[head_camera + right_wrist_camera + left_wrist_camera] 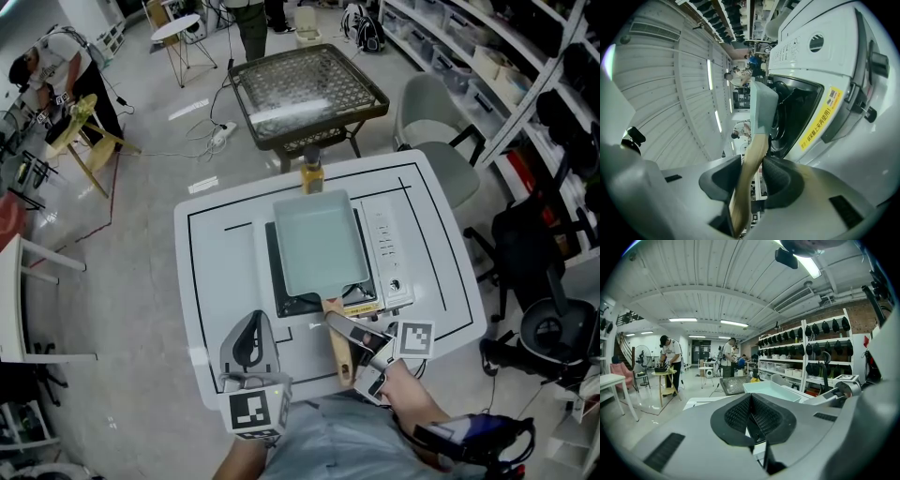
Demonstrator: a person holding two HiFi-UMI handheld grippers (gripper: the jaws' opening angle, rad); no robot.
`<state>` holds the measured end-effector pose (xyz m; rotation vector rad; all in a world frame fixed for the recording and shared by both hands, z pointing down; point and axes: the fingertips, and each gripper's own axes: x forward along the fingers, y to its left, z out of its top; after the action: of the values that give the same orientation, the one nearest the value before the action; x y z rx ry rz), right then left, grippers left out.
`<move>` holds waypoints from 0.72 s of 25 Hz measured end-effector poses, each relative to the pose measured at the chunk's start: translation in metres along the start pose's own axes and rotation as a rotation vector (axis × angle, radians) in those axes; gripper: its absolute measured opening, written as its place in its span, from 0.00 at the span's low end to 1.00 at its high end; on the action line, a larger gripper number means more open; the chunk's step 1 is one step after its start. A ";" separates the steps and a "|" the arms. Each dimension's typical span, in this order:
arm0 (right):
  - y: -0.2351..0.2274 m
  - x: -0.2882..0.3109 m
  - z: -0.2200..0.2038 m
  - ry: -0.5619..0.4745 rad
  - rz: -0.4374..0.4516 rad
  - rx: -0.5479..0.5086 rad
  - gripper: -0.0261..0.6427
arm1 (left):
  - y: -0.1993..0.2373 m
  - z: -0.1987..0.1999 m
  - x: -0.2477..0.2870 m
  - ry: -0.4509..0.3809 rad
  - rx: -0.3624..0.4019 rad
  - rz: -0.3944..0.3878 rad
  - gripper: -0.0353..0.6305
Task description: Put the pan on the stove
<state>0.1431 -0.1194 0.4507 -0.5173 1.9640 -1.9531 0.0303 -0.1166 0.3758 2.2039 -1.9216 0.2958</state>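
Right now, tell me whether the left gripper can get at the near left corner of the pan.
Probably yes. The left gripper sits just short of the stove, with only bare table between it and the pan. The right gripper grips the handle farther right.

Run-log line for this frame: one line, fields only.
pan: over stove | right hand-held gripper: shut on pan handle | left hand-held gripper: shut, empty, above table | release: not yet done
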 end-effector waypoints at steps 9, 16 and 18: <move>0.007 -0.001 0.001 0.000 0.030 -0.042 0.35 | -0.002 0.007 -0.007 -0.007 0.017 0.006 0.08; 0.017 -0.035 0.012 -0.077 0.044 -0.110 0.35 | -0.006 0.015 -0.017 -0.038 0.033 0.021 0.08; 0.020 -0.054 0.017 -0.112 0.031 -0.153 0.35 | -0.013 0.020 -0.021 -0.058 0.038 0.013 0.08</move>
<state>0.1980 -0.1090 0.4290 -0.6176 2.0468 -1.7256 0.0408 -0.1010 0.3503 2.2484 -1.9774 0.2757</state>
